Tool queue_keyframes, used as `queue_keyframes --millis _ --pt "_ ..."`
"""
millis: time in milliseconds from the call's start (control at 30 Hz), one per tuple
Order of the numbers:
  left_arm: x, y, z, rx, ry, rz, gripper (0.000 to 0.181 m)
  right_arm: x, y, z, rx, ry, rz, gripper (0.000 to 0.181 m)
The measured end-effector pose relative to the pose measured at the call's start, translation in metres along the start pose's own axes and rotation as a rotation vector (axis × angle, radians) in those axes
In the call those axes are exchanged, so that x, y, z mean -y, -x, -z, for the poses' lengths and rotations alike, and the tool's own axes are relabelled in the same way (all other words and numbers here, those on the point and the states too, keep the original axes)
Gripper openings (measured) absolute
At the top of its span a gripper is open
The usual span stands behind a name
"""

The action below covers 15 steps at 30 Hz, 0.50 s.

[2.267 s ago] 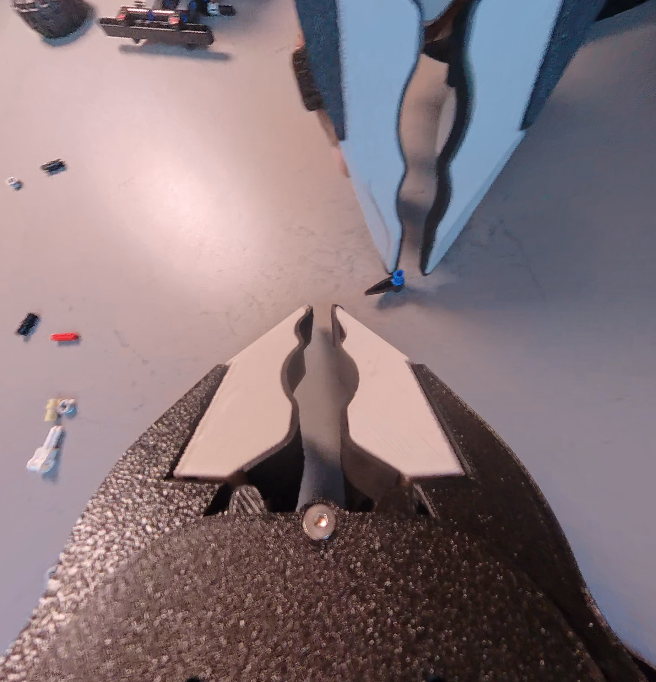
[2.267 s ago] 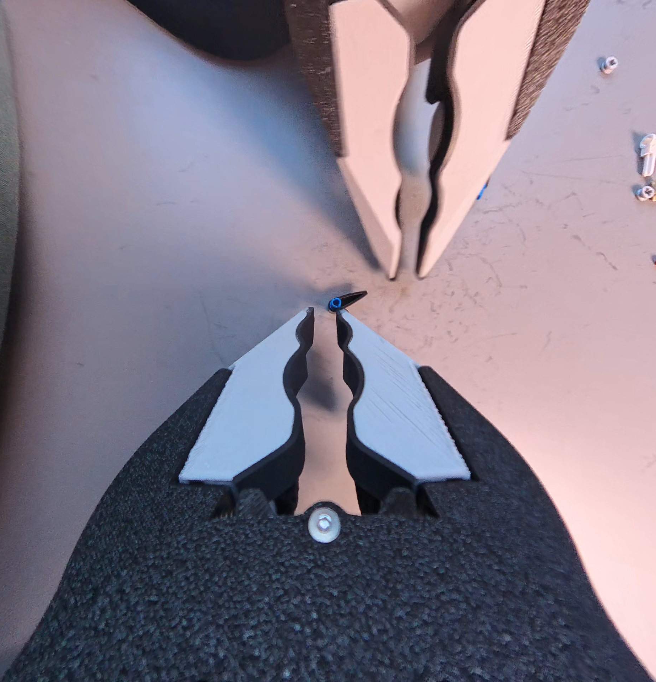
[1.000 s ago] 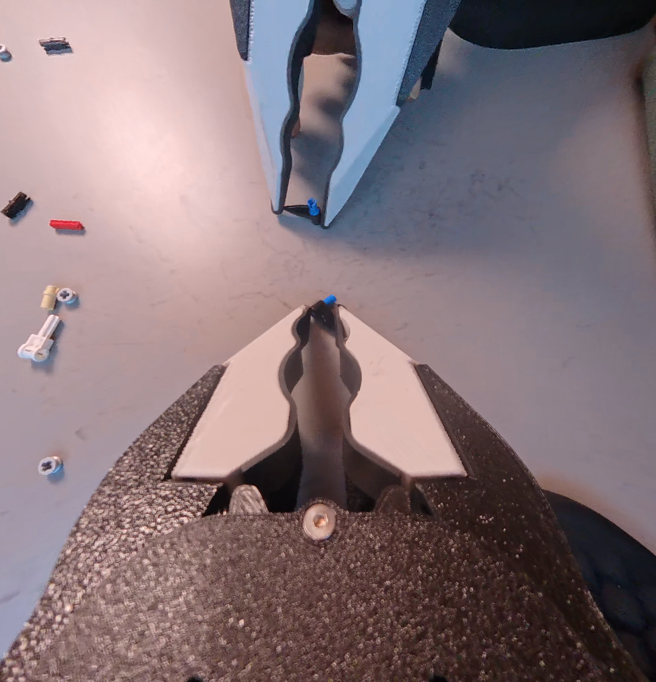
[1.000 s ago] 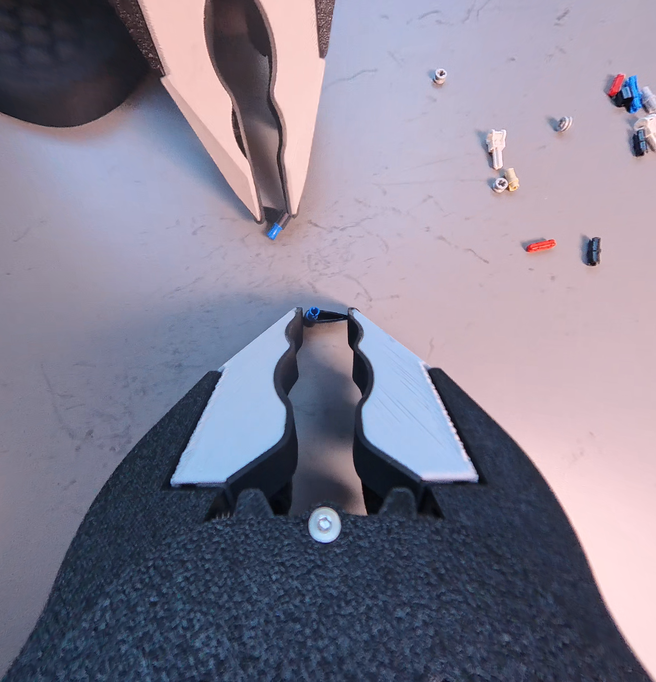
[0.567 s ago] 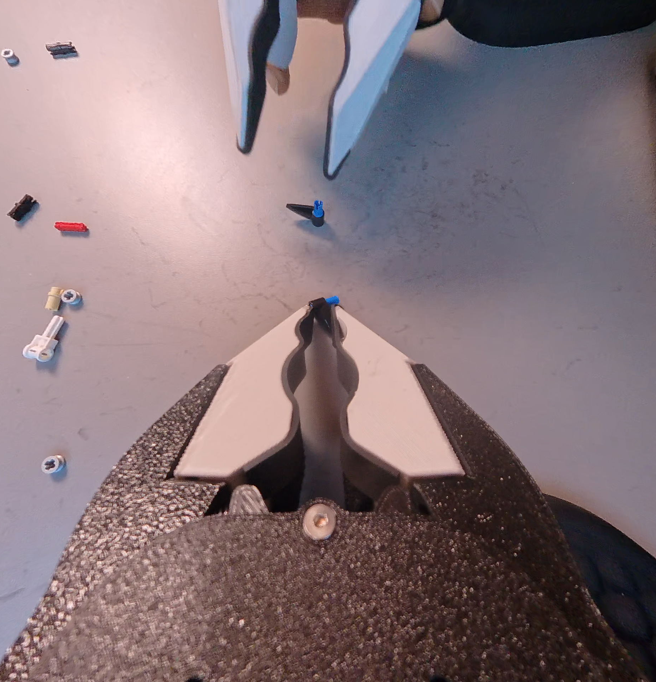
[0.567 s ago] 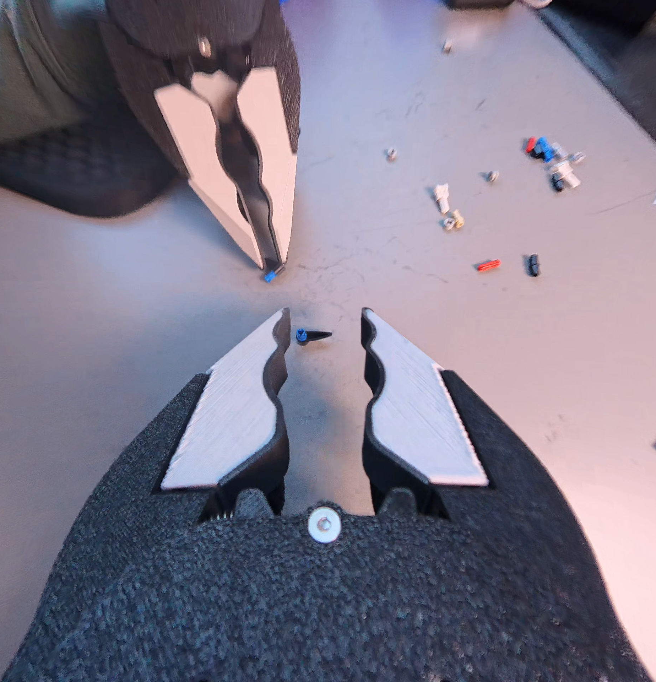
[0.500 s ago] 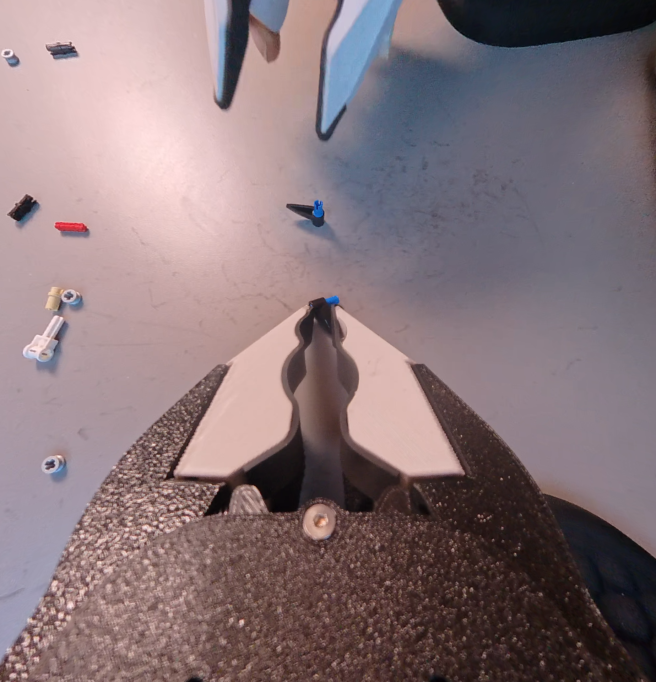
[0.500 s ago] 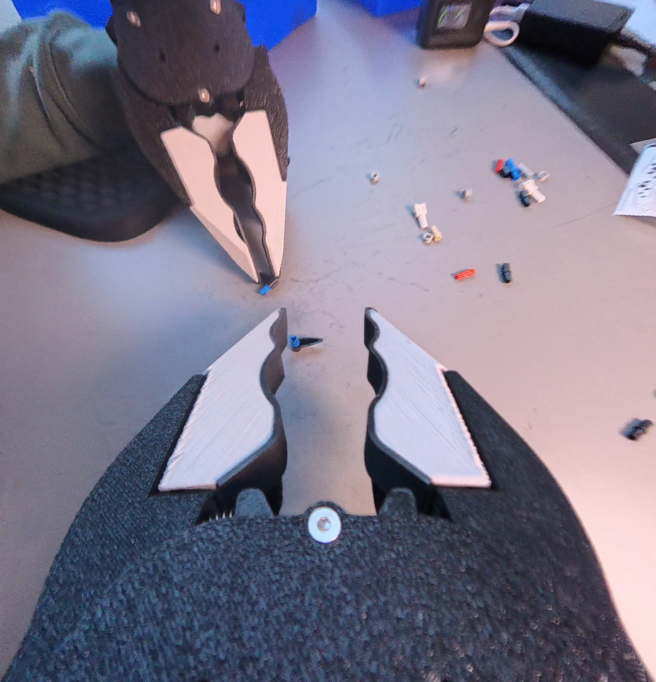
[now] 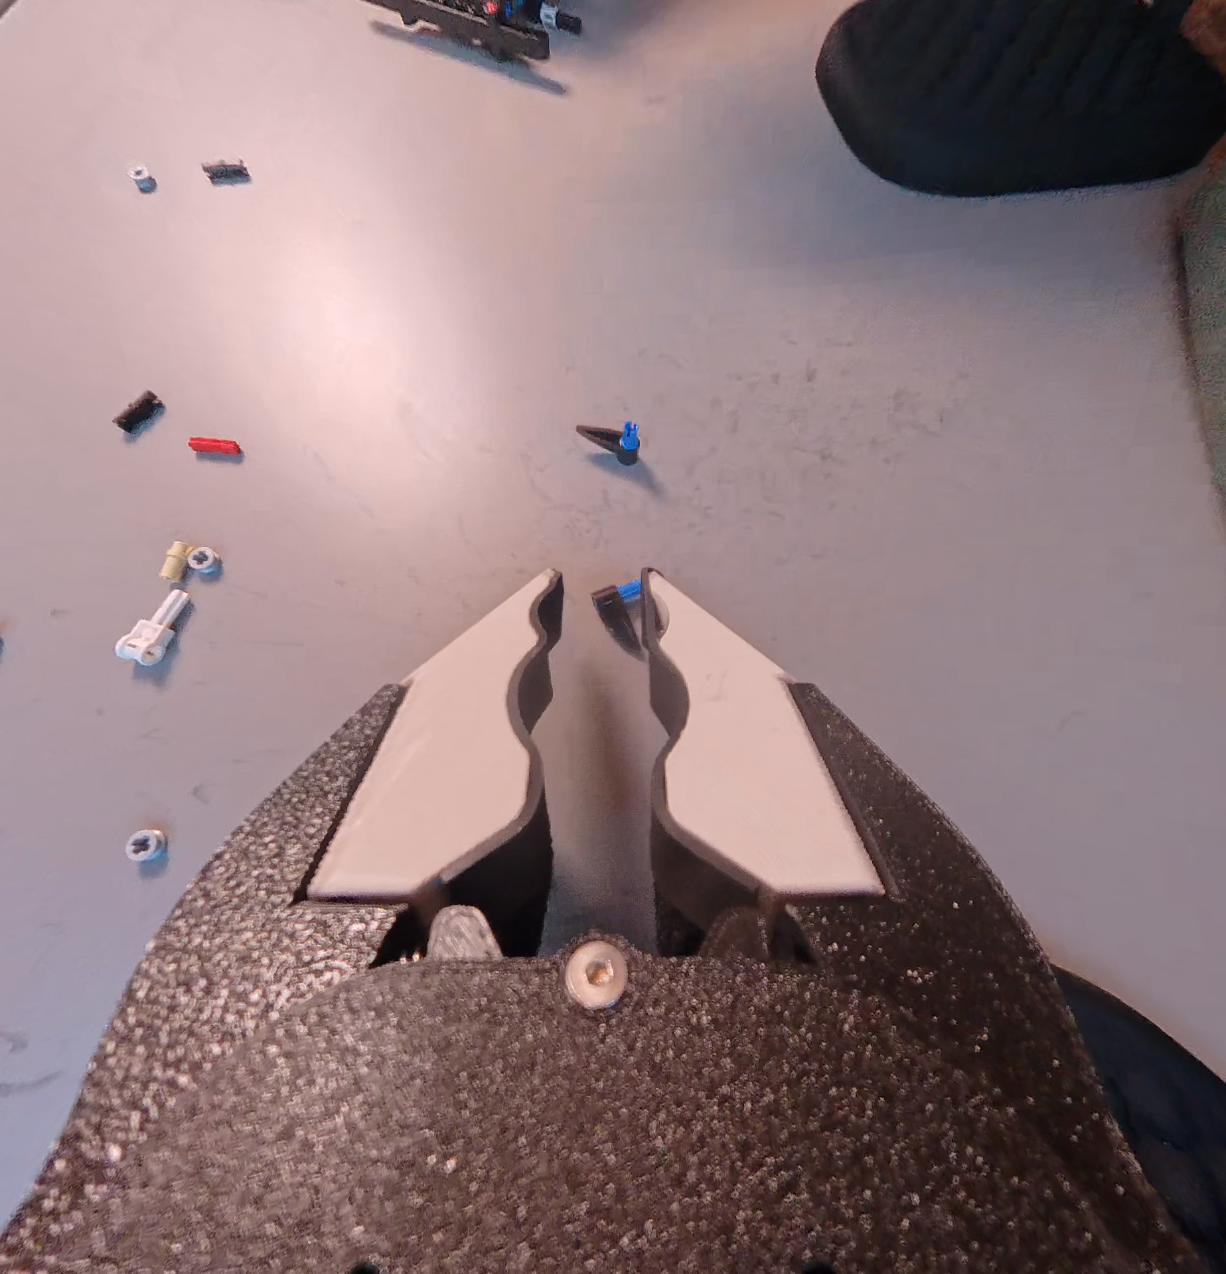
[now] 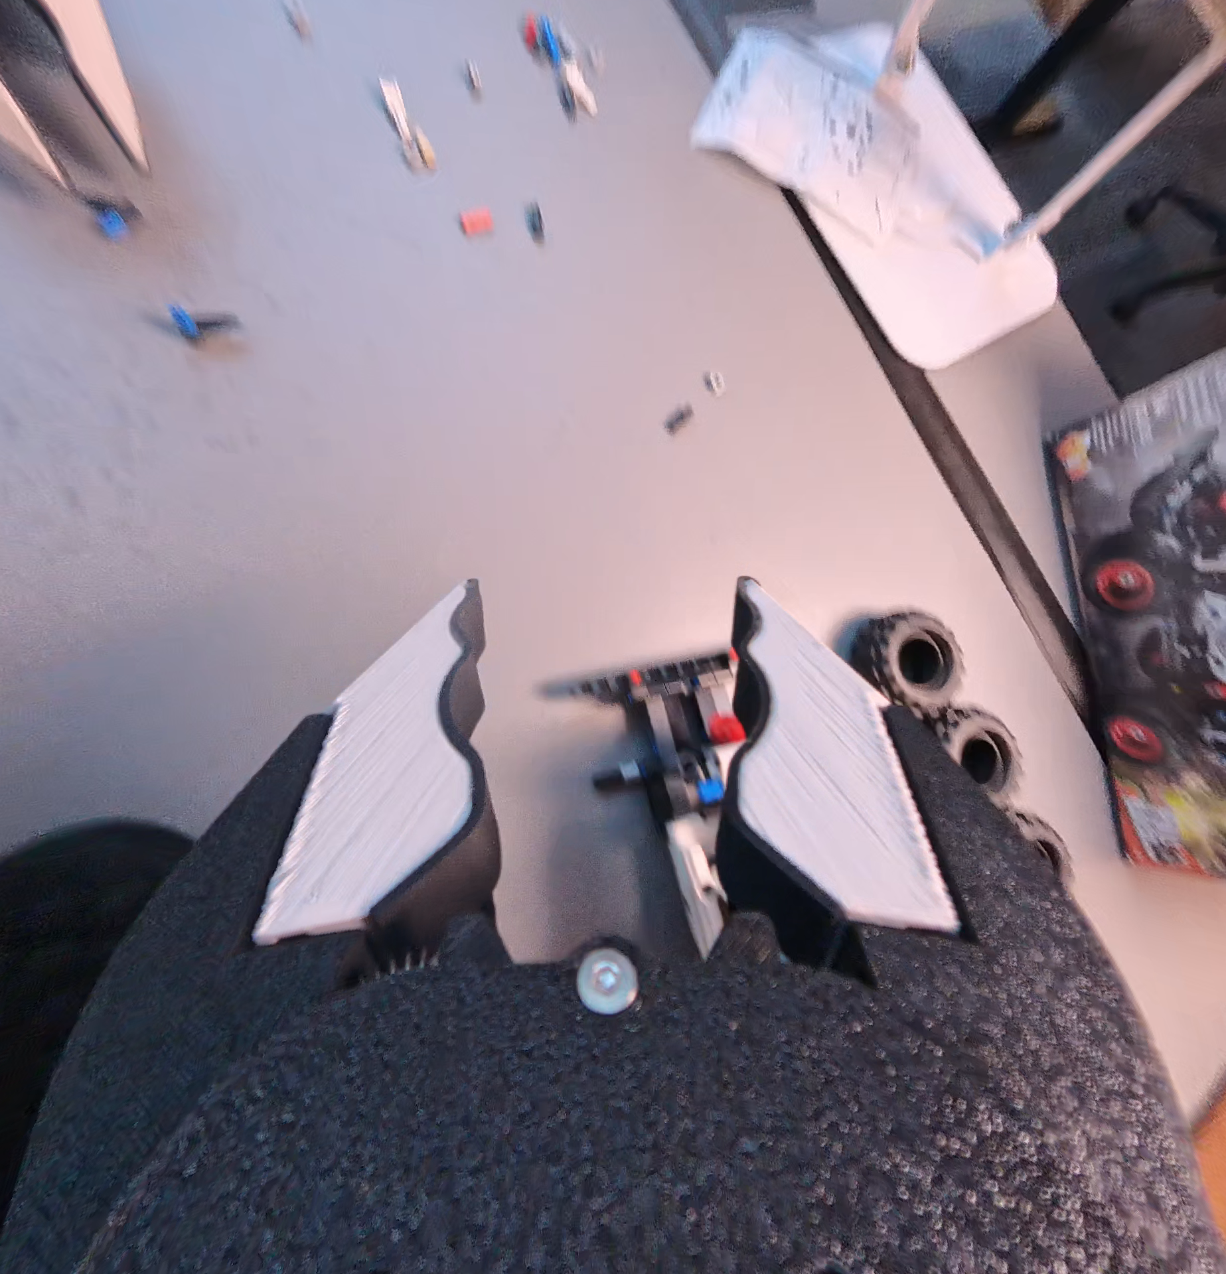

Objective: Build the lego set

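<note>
My left gripper (image 9: 601,575) is open low over the grey table (image 9: 872,482). A black spike with a blue pin (image 9: 617,607) lies between its tips, against the right finger. A second black spike with a blue pin (image 9: 613,441) lies on the table just ahead; it shows blurred in the right wrist view (image 10: 189,320). My right gripper (image 10: 604,584) is wide open and empty, above the partly built black lego chassis (image 10: 672,703). The chassis also shows at the far edge of the left wrist view (image 9: 472,27).
Loose small parts lie to the left: a red pin (image 9: 213,445), a black pin (image 9: 137,410), a white connector (image 9: 151,627). Black tyres (image 10: 913,655) stand beside the chassis. The set's box (image 10: 1161,620) and a white sheet (image 10: 872,179) lie beyond the table's right edge. A dark pad (image 9: 1010,89) lies far right. Left tips to right tips: about 25 centimetres. From my left tips it is roughly 12 centimetres to the white connector (image 9: 151,627); from my right, 30 centimetres. It turns up in the right wrist view (image 10: 395,105) as well.
My left gripper has opened and let go of its spike. My right gripper, which had dropped the other spike, has swung away to the chassis and opened wider.
</note>
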<state>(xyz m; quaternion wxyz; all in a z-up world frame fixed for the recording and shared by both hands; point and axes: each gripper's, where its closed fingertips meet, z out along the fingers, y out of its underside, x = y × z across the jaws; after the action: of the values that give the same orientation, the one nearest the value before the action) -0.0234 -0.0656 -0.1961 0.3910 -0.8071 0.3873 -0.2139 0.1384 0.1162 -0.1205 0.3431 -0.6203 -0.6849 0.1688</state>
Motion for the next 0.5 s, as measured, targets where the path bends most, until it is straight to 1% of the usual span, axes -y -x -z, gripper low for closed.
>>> queue_keyframes --millis 100,167,267,300,367,400,500 --pt "0.010 0.008 0.005 0.042 -0.058 0.015 0.026 -0.043 -0.028 0.022 -0.022 0.184 0.027 0.086" --pt "0.014 0.015 0.009 0.081 -0.084 0.020 0.027 -0.071 -0.037 0.032 0.028 0.294 0.004 0.095" --pt "0.016 0.023 0.013 0.123 -0.102 0.022 0.028 -0.104 -0.048 0.034 0.058 0.413 0.022 0.099" --pt "0.017 0.024 0.013 0.130 -0.105 0.022 0.028 -0.107 -0.051 0.031 0.052 0.416 0.042 0.095" --pt "0.016 0.025 0.012 0.140 -0.102 0.020 0.028 -0.108 -0.059 0.028 0.024 0.438 0.076 0.078" --pt "0.015 0.026 0.012 0.145 -0.098 0.019 0.028 -0.108 -0.061 0.028 0.024 0.453 0.098 0.073" --pt "0.013 0.026 0.010 0.152 -0.084 0.011 0.028 -0.103 -0.058 0.024 0.064 0.458 0.146 0.072"
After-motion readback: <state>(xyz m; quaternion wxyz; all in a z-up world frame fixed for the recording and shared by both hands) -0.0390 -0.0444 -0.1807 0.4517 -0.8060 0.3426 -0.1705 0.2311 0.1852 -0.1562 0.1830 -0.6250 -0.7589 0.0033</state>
